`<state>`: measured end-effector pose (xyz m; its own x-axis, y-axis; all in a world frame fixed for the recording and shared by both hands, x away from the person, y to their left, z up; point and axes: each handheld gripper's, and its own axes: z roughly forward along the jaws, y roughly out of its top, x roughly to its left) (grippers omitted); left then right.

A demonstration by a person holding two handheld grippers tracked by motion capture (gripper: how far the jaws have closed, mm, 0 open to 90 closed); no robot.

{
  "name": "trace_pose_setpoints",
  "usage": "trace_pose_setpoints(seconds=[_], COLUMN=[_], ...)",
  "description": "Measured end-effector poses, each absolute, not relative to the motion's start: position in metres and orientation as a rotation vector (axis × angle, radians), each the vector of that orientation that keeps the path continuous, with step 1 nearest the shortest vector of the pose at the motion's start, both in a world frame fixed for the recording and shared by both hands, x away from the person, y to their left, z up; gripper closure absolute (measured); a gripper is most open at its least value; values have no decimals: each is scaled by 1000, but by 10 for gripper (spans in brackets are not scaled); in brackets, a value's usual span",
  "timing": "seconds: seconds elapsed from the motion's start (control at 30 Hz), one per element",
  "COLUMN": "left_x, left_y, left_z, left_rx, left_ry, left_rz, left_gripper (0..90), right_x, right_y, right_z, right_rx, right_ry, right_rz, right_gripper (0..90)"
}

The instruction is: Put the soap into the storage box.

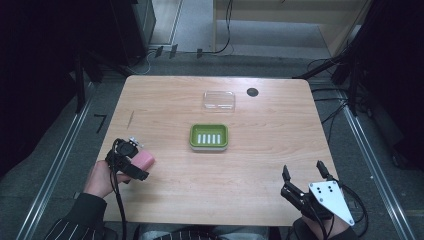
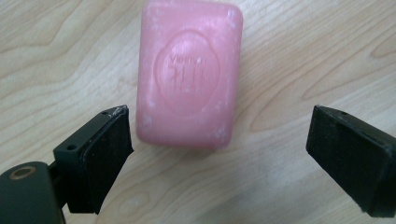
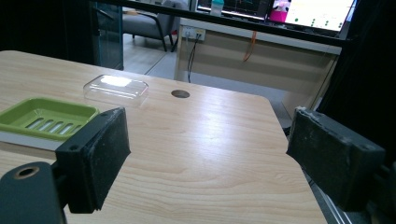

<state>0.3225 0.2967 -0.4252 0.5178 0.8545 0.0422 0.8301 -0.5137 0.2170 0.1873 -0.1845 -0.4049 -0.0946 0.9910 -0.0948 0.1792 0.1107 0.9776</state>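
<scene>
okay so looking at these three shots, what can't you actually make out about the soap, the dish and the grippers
- Pink soap: the stamped lettering in the left gripper view is too blurred to read; in the high view the left gripper covers part of the bar.
- Green dish: the right gripper view's left edge cuts it off.
- Right gripper: the high view's bottom edge cuts off the hand holding it.

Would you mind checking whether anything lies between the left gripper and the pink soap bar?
Nothing visible does. The left gripper hangs open right over the pink soap bar, with bare table around it.
</scene>
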Motion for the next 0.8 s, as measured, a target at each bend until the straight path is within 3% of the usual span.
trace_pose_setpoints(seconds=[0.4, 0.8], left_x=[347, 356], left_y=[291, 287], left_z=[-432, -441], left_rx=[2647, 2705], left_ry=[1446, 1453], left_rz=[175, 168], left_gripper=[91, 297], right_x=[187, 187], right_y=[-185, -185], right_z=[-405, -405], right_rx=[1225, 1229], right_ry=[1456, 1454], right_rz=[1103, 1104], right_gripper=[127, 127])
